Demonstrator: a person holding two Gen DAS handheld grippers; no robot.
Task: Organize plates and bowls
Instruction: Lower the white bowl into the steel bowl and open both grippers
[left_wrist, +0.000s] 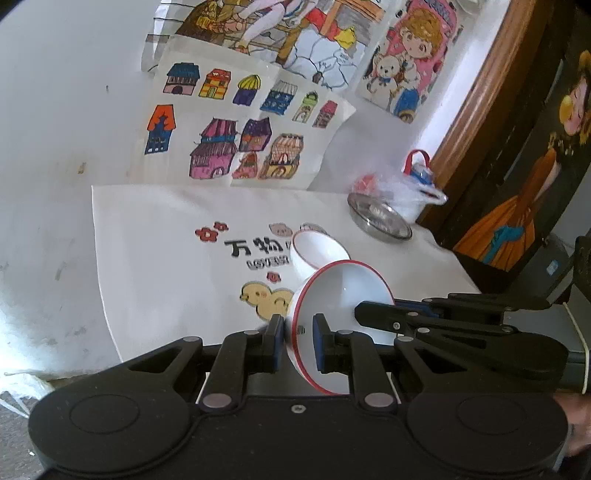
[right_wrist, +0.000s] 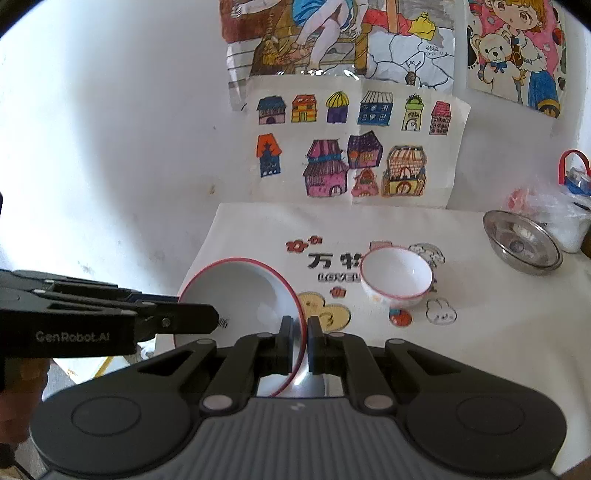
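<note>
A white bowl with a red rim (left_wrist: 347, 291) (right_wrist: 240, 291) hangs tilted on its side above the near edge of a cartoon-printed mat (left_wrist: 166, 258). My left gripper (left_wrist: 298, 341) is shut on the bowl's rim, one blue pad on each side of the wall. My right gripper (right_wrist: 300, 341) is shut on the opposite part of the same rim. Each gripper shows in the other's view: the right one (left_wrist: 360, 312) comes in from the right, the left one (right_wrist: 216, 315) from the left. A smaller red-rimmed bowl (left_wrist: 319, 251) (right_wrist: 397, 282) stands upright on the mat just beyond.
A clear glass bowl (left_wrist: 380, 221) (right_wrist: 522, 242) sits at the mat's back right. Behind it is a white tub with a red handle in a plastic bag (left_wrist: 417, 184) (right_wrist: 572, 192). Children's drawings (right_wrist: 343, 147) hang on the wall. A dark painted cabinet (left_wrist: 517, 184) stands at the right.
</note>
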